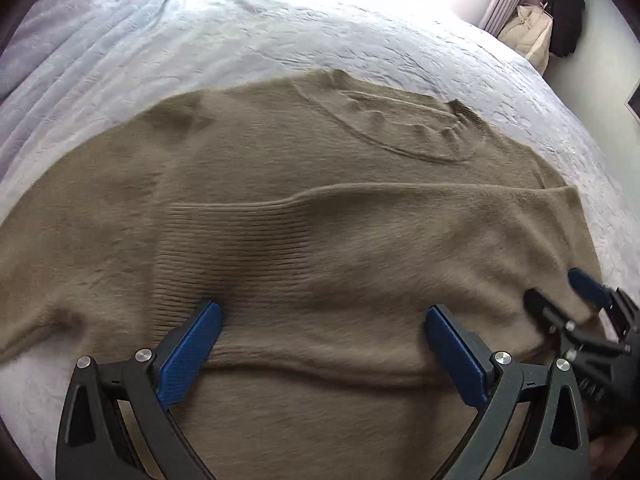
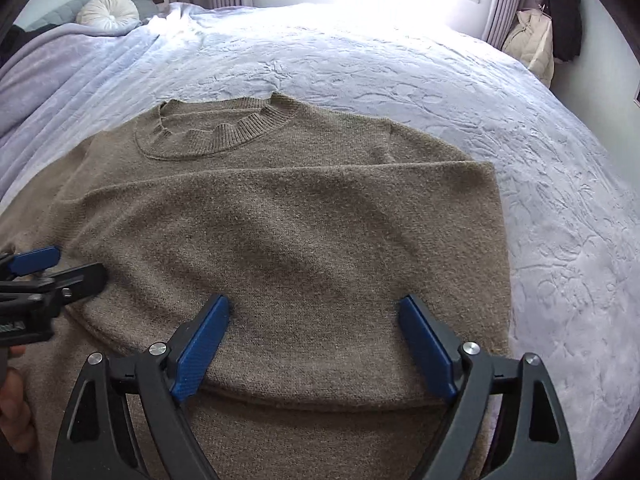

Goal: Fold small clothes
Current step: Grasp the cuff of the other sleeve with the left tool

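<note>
Pale quilted bed (image 2: 400, 92) under brown sweater (image 2: 280, 220), collar far, sleeve folded across left-right. Left gripper (image 1: 322, 344) and right gripper (image 2: 314, 338) both spread wide, gripping nothing, above near fold; right closer to right edge.

Left gripper (image 1: 322, 334) fingers spread wide, right gripper (image 2: 314, 330) likewise, both angled downward, side by side
</note>
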Demonstrator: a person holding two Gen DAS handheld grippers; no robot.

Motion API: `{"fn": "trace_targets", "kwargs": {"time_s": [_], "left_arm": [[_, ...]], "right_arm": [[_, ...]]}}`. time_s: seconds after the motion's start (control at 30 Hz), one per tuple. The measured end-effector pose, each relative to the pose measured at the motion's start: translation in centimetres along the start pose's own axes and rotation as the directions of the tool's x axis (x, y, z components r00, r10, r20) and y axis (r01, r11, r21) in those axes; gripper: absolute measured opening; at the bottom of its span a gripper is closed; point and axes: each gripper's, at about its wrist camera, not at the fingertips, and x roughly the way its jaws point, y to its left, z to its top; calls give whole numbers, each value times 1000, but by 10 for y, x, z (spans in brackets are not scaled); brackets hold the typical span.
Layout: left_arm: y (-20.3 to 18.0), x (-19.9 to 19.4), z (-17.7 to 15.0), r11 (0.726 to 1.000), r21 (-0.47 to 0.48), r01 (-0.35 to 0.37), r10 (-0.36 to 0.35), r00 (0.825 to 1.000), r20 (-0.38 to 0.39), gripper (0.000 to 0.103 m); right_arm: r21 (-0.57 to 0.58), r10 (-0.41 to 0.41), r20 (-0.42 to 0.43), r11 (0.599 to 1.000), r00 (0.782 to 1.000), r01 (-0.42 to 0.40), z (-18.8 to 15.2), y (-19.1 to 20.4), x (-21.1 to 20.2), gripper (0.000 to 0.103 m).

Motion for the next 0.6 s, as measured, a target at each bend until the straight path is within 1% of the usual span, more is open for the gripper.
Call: {"fn": "trace_targets", "kwargs": {"time_s": [0.03,0.07,0.1,0.13,0.2,0.27,0.33,0.4,0.43,0.47,0.5,0.53,0.57,0.6], "left_arm": [[4,-3,-2,1000,10,-29,29,1000,2,103],[8,-7,-4,995,23,-95,95,995,5,103],[12,-8,-5,990,19,-137,137,991,3,103],[19,-11,-5,987,-6,-158,158,987,-3,103],[30,-22,0,987,-112,-118,119,993,-2,103],[29,-26,6,984,-155,-89,92,996,13,103],[12,-23,12,987,-135,-93,96,995,17,103],[-17,-14,12,991,-60,-118,119,993,12,103],[-29,-4,15,988,-13,-157,157,988,9,103],[-40,7,14,971,43,-233,233,972,4,103],[-43,16,12,960,67,-273,273,962,2,103],[-39,17,11,963,59,-262,263,965,1,103],[-31,14,10,971,27,-238,238,971,-5,103],[-23,9,9,972,9,-237,237,971,-11,103]], "right_arm": [[4,-9,4,1000,1000,9,1,4,2,89],[6,-25,5,1000,1000,25,2,9,4,89],[11,-55,9,998,998,55,2,10,1,90],[14,-76,23,997,997,76,3,12,-4,90],[18,-82,64,997,995,81,3,17,-18,90],[19,-62,73,998,995,60,6,18,-23,90],[18,-57,60,998,997,56,11,18,-21,90],[19,-65,38,998,997,65,13,18,-14,90],[21,-67,25,998,997,66,14,17,-11,90],[26,-62,3,998,998,62,13,15,-6,90],[27,-61,-18,998,998,61,11,15,-2,90],[27,-67,-46,997,997,69,8,12,3,90],[27,-64,-49,998,997,65,6,9,4,90],[31,-61,-43,998,997,62,5,7,1,90]]}}
